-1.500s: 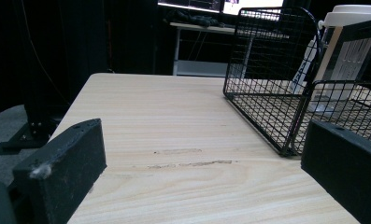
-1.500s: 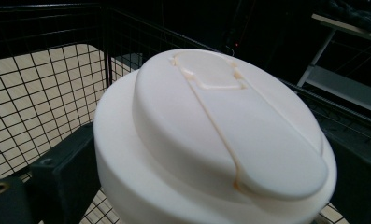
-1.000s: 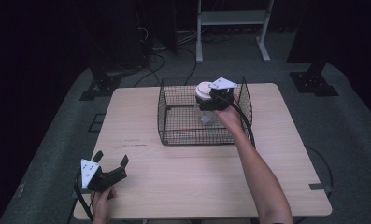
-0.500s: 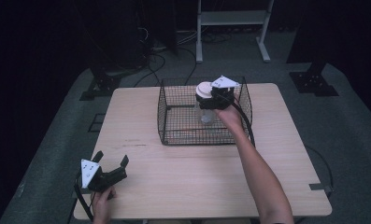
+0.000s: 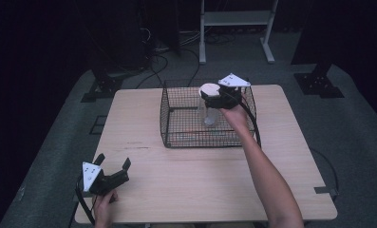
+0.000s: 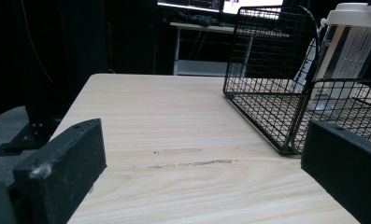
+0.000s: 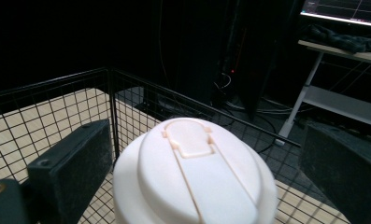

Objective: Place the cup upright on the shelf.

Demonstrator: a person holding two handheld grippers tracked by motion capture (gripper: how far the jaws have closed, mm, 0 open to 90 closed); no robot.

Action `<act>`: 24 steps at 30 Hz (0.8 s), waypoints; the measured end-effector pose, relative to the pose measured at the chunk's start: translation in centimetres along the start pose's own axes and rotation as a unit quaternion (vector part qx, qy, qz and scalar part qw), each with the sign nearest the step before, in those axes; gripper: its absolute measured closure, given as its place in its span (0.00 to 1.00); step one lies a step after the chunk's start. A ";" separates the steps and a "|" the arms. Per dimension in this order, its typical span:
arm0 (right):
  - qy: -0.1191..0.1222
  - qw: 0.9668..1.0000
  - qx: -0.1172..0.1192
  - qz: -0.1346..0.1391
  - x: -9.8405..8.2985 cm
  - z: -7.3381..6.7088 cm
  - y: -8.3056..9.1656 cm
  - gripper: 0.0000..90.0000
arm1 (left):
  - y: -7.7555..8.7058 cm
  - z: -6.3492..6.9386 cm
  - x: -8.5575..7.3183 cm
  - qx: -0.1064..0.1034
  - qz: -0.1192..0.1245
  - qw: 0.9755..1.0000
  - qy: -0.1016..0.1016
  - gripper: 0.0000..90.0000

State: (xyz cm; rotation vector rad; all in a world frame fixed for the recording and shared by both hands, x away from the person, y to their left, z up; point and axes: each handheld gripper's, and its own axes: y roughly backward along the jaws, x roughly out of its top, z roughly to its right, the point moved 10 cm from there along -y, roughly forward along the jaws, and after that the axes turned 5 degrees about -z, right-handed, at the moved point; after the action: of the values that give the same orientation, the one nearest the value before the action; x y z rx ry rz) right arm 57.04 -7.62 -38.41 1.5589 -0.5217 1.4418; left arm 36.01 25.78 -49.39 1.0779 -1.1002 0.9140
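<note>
Two sets of tongs are at work here, and only the right tongs (image 5: 213,96) are busy: their black jaws stand wide on either side of the white flip-top lid (image 7: 195,175) of a clear plastic bottle (image 5: 209,110), with a visible gap at each side in the right gripper view, so they are released and not gripping. Just below them, the bottle stands upright on the floor of the black wire mesh basket (image 5: 176,124), toward its far right part. I judge the step in hand to be the one at the basket, either just after setting the bottle in or just before taking it by the lid. The next move calls for a straight lift that clears the lid and the basket rim without tipping the bottle. Well off, at the near left corner of the pale wooden surface (image 5: 195,175), the left tongs (image 5: 114,167) rest spread open and empty.
</note>
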 end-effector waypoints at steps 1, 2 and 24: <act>-0.003 1.000 0.003 0.001 0.1 0.2 0.4 0.03 | 0.0 0.0 0.0 0.000 0.000 1.000 0.000 0.00; -0.004 1.000 0.004 0.003 0.2 0.2 0.5 0.03 | 0.0 0.0 0.0 0.000 0.000 1.000 -0.001 0.00; 0.007 1.000 0.015 0.010 1.6 -0.1 3.9 0.03 | 0.1 0.1 0.0 0.000 0.001 1.000 -0.004 0.00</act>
State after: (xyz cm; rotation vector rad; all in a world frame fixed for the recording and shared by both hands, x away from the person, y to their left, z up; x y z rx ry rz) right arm 54.20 -9.00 -35.65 1.5699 -0.5123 1.4806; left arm 35.93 25.68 -49.38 1.0822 -1.1073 0.9124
